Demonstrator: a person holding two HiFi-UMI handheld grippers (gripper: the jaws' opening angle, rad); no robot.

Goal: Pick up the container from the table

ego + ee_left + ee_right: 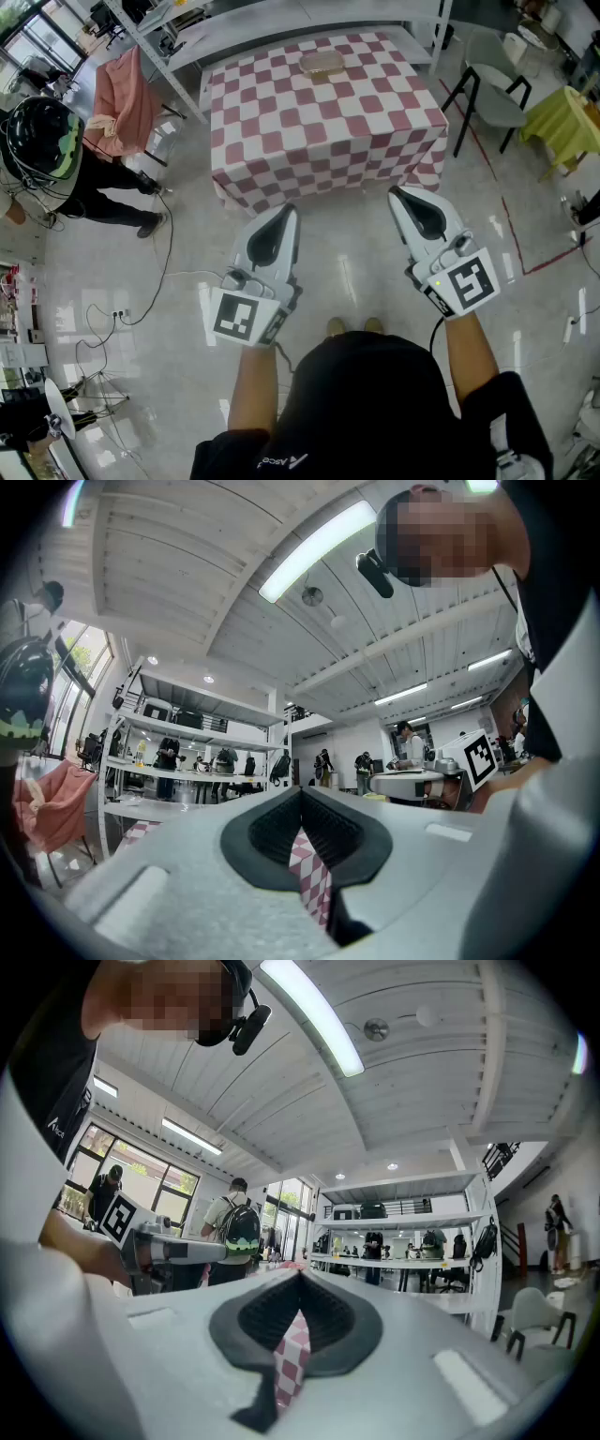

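In the head view, the container (322,63), a flat tan box, was seen lying near the far edge of the bench (246,150), which was covered by a red-and-white checked cloth (375,122). The left tongs (286,216) and the right tongs (397,195) were held side by side over the glossy floor (347,272), short of the bench's near edge and well apart from the container. Both were pointed toward the bench, and nothing was carried by either. A bystander (103,187) in dark clothes was seen at the left, near a pink fabric (127,94) draped on a rack. A grey chair (492,94) was placed to the right of the bench.

In the left gripper view, the jaws of the left tongs were seen brought together, their dark ribbed pads (272,832) meeting at the tip with nothing clamped between them. A strip of the checked cloth was visible through the slot below the pads. White shelving (187,752) was seen beyond, and the marker cube (480,755) of the right tongs appeared at the right.

In the right gripper view, the jaws of the right tongs were likewise seen closed on nothing, with the checked cloth showing through the slot beneath them. The left tongs were seen at the left, and behind them the bystander's black-and-green backpack (239,1230) was visible. A long shelf unit (403,1241) was seen straight ahead.
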